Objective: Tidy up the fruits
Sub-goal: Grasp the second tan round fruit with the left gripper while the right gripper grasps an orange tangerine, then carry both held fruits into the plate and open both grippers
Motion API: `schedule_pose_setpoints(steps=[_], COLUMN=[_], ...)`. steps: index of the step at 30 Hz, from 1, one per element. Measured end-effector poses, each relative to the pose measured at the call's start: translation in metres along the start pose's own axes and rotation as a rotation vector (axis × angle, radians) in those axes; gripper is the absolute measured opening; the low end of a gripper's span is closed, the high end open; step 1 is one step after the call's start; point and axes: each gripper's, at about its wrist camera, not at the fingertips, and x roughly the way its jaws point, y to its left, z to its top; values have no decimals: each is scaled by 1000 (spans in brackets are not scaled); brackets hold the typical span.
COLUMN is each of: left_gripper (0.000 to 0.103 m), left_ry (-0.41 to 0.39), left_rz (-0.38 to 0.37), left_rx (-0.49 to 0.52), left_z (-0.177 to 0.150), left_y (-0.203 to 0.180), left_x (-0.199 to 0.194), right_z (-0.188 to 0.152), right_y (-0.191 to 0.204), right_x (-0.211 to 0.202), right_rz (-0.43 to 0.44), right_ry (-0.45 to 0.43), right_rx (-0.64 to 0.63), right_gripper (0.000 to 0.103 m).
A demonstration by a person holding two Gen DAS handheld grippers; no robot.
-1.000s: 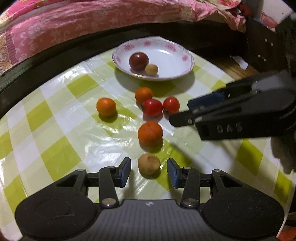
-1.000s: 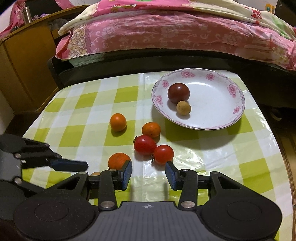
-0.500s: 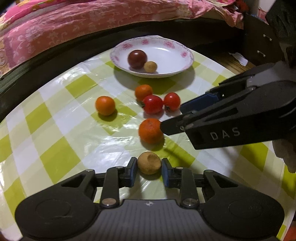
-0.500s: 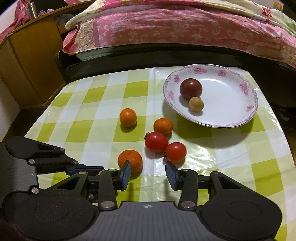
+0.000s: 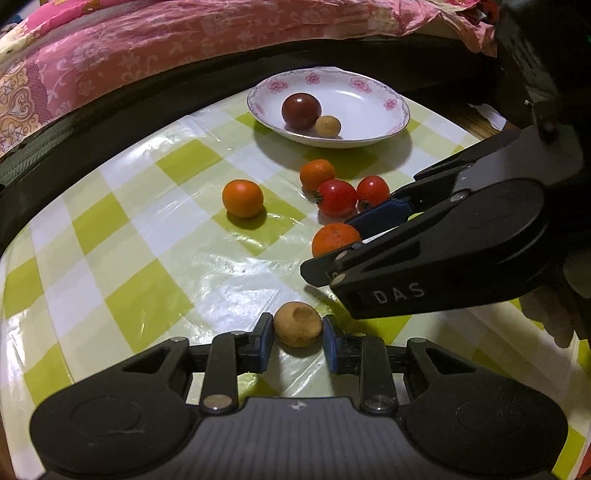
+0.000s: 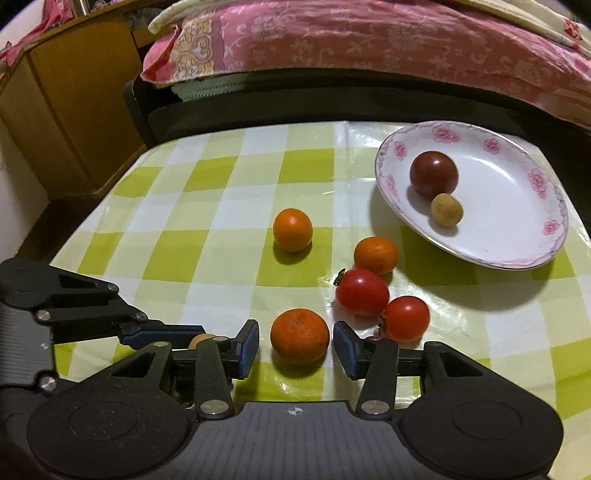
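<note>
My left gripper [image 5: 297, 338] is shut on a small tan longan [image 5: 297, 328], held just above the checked cloth. My right gripper [image 6: 295, 345] is open with a large orange [image 6: 299, 335] between its pads, not touching it. It also shows in the left wrist view [image 5: 369, 236], over the same orange [image 5: 334, 239]. Two red tomatoes [image 6: 362, 291] [image 6: 406, 317] and two smaller oranges [image 6: 292, 229] [image 6: 376, 255] lie on the cloth. A white flowered plate [image 6: 517, 236] holds a dark tomato [image 6: 434, 174] and a second longan [image 6: 446, 209].
The table wears a green and white checked plastic cloth [image 6: 221, 192]. A bed with a pink quilt [image 6: 369, 33] runs along the far side. A wooden cabinet [image 6: 74, 103] stands at the far left. The table's right edge lies just past the plate.
My left gripper closed on the longan and lifted it slightly. My right gripper moved left and forward until the large orange sat between its open pads.
</note>
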Motion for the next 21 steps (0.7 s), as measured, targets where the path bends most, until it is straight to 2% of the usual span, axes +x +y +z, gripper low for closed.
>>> schedule_pose_setpoints(steps=[5, 8, 12, 16, 21], left_gripper=[41, 41, 41, 37, 36], left_ry=[-15, -21, -20, -22, -16], left_rz=[-5, 6, -1, 12, 0], left_rx=[15, 35, 16, 19, 1], left_z=[-3, -4, -4, -3, 0], left_y=[-2, -5, -2, -4, -2], left_x=[-1, -2, -2, -2, -1], right_z=[-2, -3, -4, -6, -9], right_y=[1, 3, 4, 2, -1], right_x=[0, -1, -2, -5, -12], right_rz=[0, -14, -30, -34, -35], right_ry=[-12, -9, -6, -1, 4], right_rx=[-14, -31, -44, -37, -24], right_gripper=[44, 41, 31, 30, 30])
